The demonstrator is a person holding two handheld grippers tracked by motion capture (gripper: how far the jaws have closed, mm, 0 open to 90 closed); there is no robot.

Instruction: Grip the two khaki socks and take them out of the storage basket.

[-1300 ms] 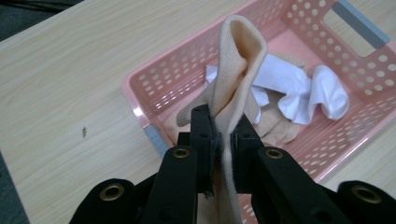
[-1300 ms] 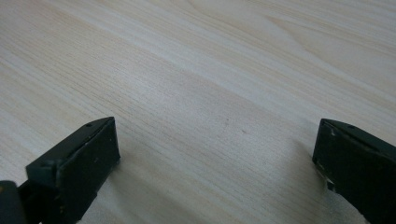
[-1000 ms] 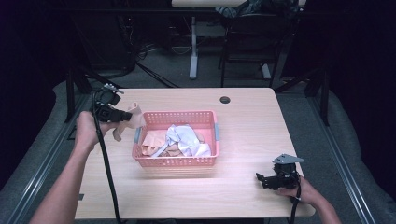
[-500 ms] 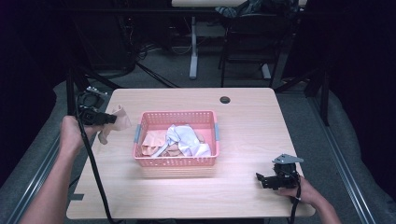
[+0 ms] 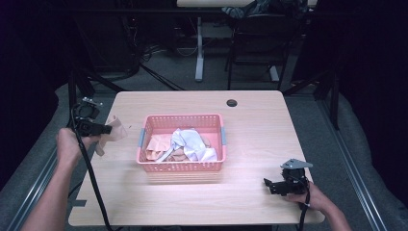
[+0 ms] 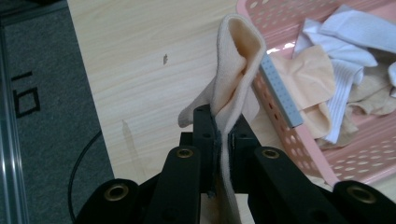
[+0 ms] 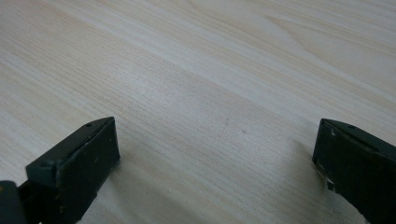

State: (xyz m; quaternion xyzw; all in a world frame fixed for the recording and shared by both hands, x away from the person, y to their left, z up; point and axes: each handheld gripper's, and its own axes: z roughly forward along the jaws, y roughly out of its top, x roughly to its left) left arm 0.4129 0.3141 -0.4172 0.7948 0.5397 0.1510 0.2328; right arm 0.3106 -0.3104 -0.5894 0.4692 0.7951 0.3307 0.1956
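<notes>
A pink plastic basket (image 5: 149, 128) stands in the middle of the wooden table and holds white and beige cloths (image 5: 185, 144). My left gripper (image 5: 107, 129) hovers at the table's left edge, shut on a beige sock (image 5: 115, 130) that hangs from its jaws. In the left gripper view the beige sock (image 6: 233, 79) sticks up folded between the jaws, with the basket (image 6: 299, 135) just to the right. My right gripper (image 5: 267, 186) rests low at the front right of the table, open, its fingers (image 7: 77, 163) wide apart over bare wood.
A small black cap (image 5: 232, 102) lies near the table's far edge. A cable (image 5: 91, 178) trails from the left gripper down the table's left side. Chair and desk legs (image 5: 199, 48) stand on the floor beyond the table.
My left gripper has carried the beige sock leftward and toward the person, away from the basket's left end. The right gripper has stayed where it was.
</notes>
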